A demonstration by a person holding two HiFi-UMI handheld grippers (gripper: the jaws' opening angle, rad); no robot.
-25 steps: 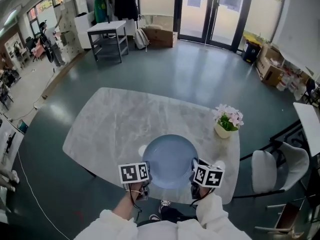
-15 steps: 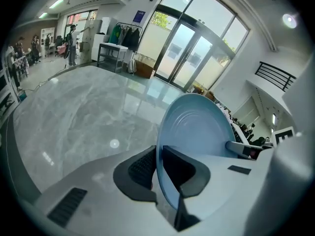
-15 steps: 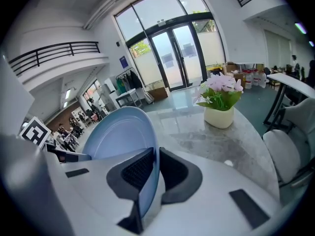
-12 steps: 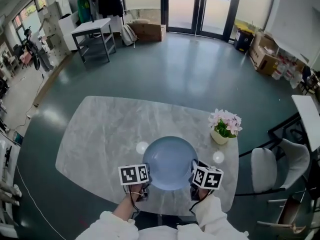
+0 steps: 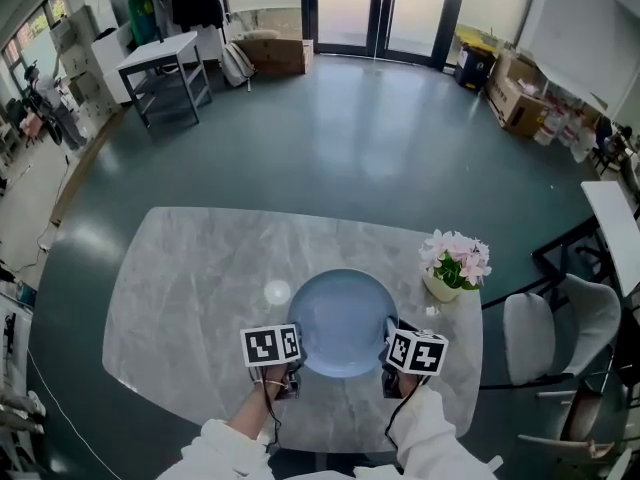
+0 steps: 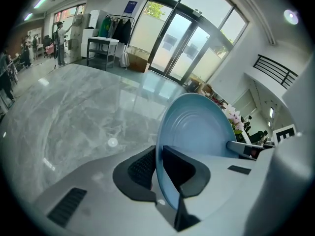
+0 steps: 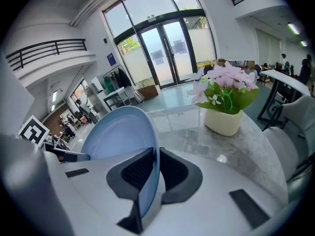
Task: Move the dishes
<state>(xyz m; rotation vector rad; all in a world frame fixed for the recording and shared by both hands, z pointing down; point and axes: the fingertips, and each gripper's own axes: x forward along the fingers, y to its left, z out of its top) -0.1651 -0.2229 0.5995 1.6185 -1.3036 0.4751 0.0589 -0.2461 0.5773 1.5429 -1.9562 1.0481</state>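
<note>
The marble table (image 5: 200, 268) fills the lower centre of the head view. The light blue plate (image 5: 342, 318) is at lower middle, over the table's near side. Its side rims are hidden under marker cubes printed with black squares. The left gripper (image 6: 158, 170) and right gripper (image 7: 153, 173) each pinch a rim. Potted flowers (image 5: 452, 263) stand at the right.

Plate (image 5: 342, 320): smooth, glossy glaze, faint concentric rings. Table (image 5: 200, 268): polished grey marble, reflective. Jaw pads: matt black, ribbed.
</note>
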